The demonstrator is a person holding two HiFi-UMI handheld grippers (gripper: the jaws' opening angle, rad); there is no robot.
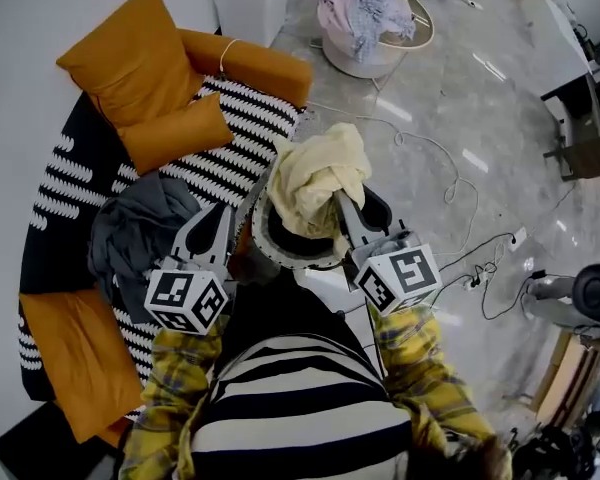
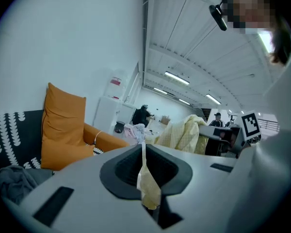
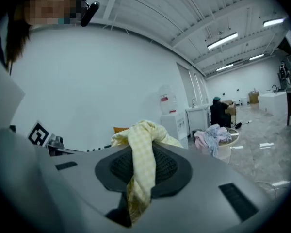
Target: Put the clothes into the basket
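A pale yellow checked cloth [image 1: 315, 173] hangs bunched between my two grippers, in front of my chest. My left gripper [image 1: 230, 228] is shut on a thin edge of the yellow cloth [image 2: 148, 186], and the bulk of it billows to the right. My right gripper [image 1: 343, 210] is shut on a thicker fold of the same cloth [image 3: 139, 174]. The round white basket [image 1: 412, 43] stands on the marble floor far ahead, with pink and grey clothes [image 1: 365, 13] heaped in it. It also shows in the distance as the basket [image 3: 226, 147] in the right gripper view. A grey garment [image 1: 140, 228] lies on the sofa to my left.
The black-and-white patterned sofa [image 1: 65, 183] carries several orange cushions [image 1: 135, 63]. White cables [image 1: 450, 188] trail over the floor between me and the basket. Desks and gear [image 1: 585, 128] line the right side. A person [image 3: 220, 111] works at the far wall.
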